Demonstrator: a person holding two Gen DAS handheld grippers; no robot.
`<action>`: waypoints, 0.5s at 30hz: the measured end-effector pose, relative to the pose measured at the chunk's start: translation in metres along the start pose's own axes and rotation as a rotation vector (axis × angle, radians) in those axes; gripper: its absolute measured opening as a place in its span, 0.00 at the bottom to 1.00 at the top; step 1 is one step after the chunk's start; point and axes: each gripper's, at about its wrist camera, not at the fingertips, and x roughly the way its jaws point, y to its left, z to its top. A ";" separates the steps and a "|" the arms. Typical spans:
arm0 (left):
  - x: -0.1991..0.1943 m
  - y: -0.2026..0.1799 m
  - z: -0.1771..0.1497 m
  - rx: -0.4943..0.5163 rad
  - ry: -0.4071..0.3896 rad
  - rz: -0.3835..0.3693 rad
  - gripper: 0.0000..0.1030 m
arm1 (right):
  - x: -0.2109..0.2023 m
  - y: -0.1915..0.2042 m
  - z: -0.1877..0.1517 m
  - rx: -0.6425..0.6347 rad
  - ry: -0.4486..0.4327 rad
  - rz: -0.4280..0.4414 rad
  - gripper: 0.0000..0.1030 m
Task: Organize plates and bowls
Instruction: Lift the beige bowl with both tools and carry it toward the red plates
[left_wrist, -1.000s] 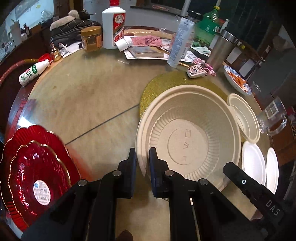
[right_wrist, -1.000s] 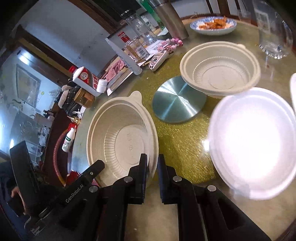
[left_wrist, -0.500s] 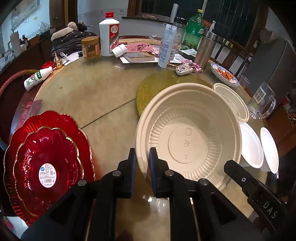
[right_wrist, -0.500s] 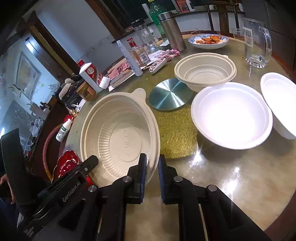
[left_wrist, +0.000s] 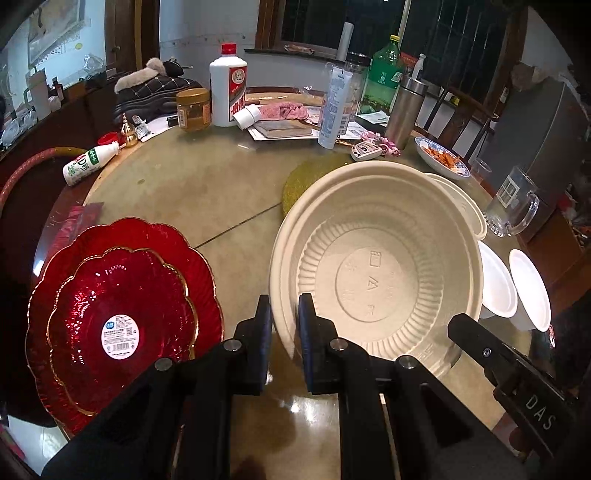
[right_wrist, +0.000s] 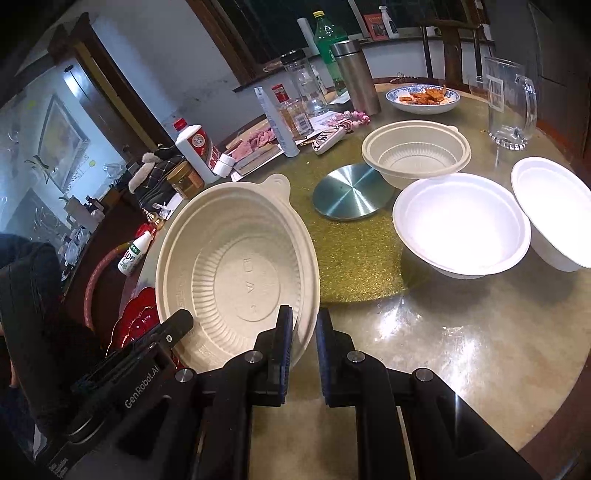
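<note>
A large beige ribbed bowl (left_wrist: 376, 273) hangs slightly tilted just above the round table, held from both sides. My left gripper (left_wrist: 285, 314) is shut on its left rim. On the opposite rim my right gripper (right_wrist: 303, 325) is shut as well, over the large beige bowl (right_wrist: 236, 273). Two red scalloped plates (left_wrist: 118, 317), the small one stacked on the big one, lie at the near left. A smaller beige bowl (right_wrist: 417, 155) sits at the back, with two white bowls (right_wrist: 461, 225) (right_wrist: 554, 214) in front of it to the right.
A gold glitter mat (right_wrist: 354, 254) carries a silver disc (right_wrist: 351, 192) mid-table. A glass mug (right_wrist: 509, 103) and a dish of food (right_wrist: 423, 98) stand at the far right. Bottles, a jar and papers crowd the far edge (left_wrist: 229, 85). A small bottle (left_wrist: 88, 166) lies at the left rim.
Both grippers have drawn back toward the near edge with the large beige bowl between them. The red plates and the white bowls have come further into view.
</note>
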 end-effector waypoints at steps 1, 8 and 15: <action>-0.002 0.000 -0.001 0.000 -0.003 0.001 0.12 | -0.001 0.001 0.000 -0.002 -0.002 0.001 0.12; -0.010 0.004 -0.003 -0.003 -0.016 0.007 0.12 | -0.007 0.007 -0.002 -0.018 -0.015 0.008 0.12; -0.016 0.006 -0.004 -0.011 -0.024 0.012 0.12 | -0.009 0.012 -0.003 -0.035 -0.019 0.016 0.12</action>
